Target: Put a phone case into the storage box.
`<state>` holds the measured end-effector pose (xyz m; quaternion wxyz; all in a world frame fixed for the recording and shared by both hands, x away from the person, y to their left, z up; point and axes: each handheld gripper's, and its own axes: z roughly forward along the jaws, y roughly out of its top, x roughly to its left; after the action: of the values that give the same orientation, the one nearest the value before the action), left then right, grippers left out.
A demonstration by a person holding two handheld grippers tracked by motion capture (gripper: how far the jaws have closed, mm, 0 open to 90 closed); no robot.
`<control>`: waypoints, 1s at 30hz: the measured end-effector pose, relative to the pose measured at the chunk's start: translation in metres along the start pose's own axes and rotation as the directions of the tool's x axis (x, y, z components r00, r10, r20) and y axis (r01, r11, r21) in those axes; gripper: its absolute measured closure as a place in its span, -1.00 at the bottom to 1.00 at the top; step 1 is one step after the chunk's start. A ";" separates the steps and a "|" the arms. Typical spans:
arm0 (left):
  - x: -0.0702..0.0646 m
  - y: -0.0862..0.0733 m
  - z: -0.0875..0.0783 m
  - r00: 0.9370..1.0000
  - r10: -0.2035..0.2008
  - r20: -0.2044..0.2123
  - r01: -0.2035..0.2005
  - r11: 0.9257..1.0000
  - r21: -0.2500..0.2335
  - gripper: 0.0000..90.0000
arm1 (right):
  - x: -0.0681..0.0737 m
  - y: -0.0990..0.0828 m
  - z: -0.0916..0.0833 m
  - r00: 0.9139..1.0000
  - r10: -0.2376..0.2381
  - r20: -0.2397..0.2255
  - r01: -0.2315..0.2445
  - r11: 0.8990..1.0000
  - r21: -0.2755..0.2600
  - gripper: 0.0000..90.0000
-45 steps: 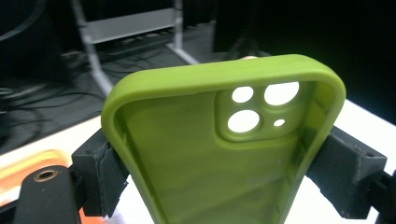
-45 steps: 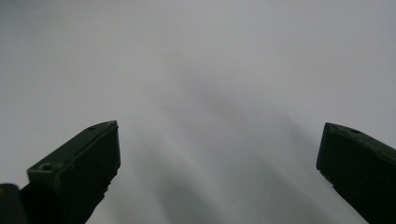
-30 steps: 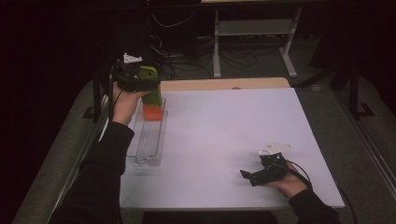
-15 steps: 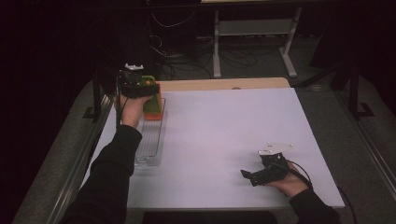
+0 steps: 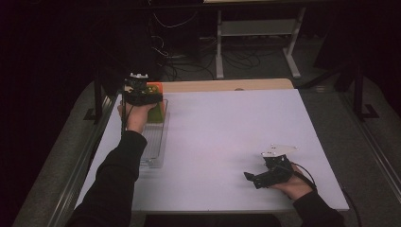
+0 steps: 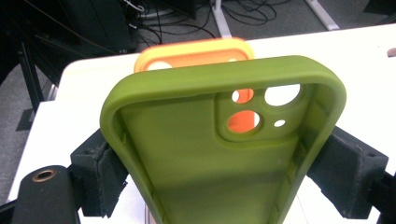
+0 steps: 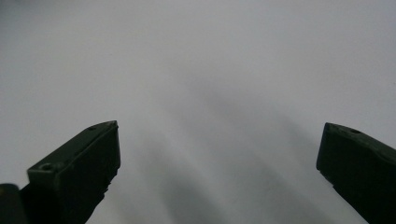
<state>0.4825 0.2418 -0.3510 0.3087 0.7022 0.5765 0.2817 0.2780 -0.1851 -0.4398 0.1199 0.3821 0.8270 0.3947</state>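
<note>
green phone case (image 6: pixel 196 163): matt, smooth, rubbery | orange phone case (image 6: pixel 196 50): same soft matt finish | tray (image 5: pixel 153 146): clear glossy plastic | table (image 5: pixel 236 142): smooth matt white | left gripper (image 6: pixel 219 158) pads (image 6: pixel 100 168): rough black foam

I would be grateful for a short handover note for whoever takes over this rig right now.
Left gripper: jaws on the two long edges of the green phone case, holding it over the far end of the clear tray.
Right gripper: open, holding nothing, resting at the near right of the white table.
Orange phone case: directly behind the green one, at the tray's far end.
Done: green case picked up and carried to the tray.
Left: probably set it beside the orange case and release.
</note>
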 end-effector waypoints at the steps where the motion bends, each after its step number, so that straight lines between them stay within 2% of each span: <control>1: 0.000 -0.001 0.002 1.000 -0.001 0.000 0.001 1.000 0.007 -0.68 | 0.000 0.000 0.000 1.000 -0.003 0.001 0.003 1.000 -0.002 -1.00; 7: 0.003 -0.008 0.011 1.000 -0.006 -0.010 0.006 1.000 0.029 -0.69 | 0.000 0.000 0.000 1.000 -0.003 0.000 0.003 1.000 0.001 -1.00; 10: 0.002 -0.009 0.013 1.000 -0.010 -0.014 0.010 1.000 0.016 -0.70 | 0.000 0.000 0.000 1.000 -0.003 0.000 0.003 1.000 0.001 -1.00; 14: 0.001 -0.009 0.016 0.999 0.023 -0.032 -0.022 1.000 0.017 -0.72 | 0.000 0.000 0.001 1.000 -0.004 0.000 0.004 1.000 0.002 -1.00; 19: 0.001 -0.009 0.020 0.999 0.010 -0.043 -0.009 1.000 0.009 -0.81 | 0.000 0.000 0.000 1.000 -0.006 0.001 0.006 1.000 0.001 -1.00; 22: 0.003 -0.010 0.022 0.999 -0.003 -0.035 0.003 1.000 0.001 -0.92 | -0.001 0.000 0.000 1.000 -0.006 0.000 0.006 1.000 0.001 -1.00; 26: 0.005 -0.010 0.021 0.999 -0.012 -0.032 0.011 1.000 -0.007 -0.97 | -0.001 0.000 0.000 1.000 -0.005 -0.001 0.005 1.000 0.002 -1.00; 30: 0.007 -0.009 0.018 1.000 0.001 -0.019 -0.001 1.000 -0.018 -0.99 | -0.001 0.000 0.000 1.000 -0.006 -0.002 0.006 1.000 0.002 -1.00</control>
<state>0.4913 0.2480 -0.3690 0.3094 0.6971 0.5764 0.2935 0.2783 -0.1857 -0.4404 0.1200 0.3795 0.8285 0.3938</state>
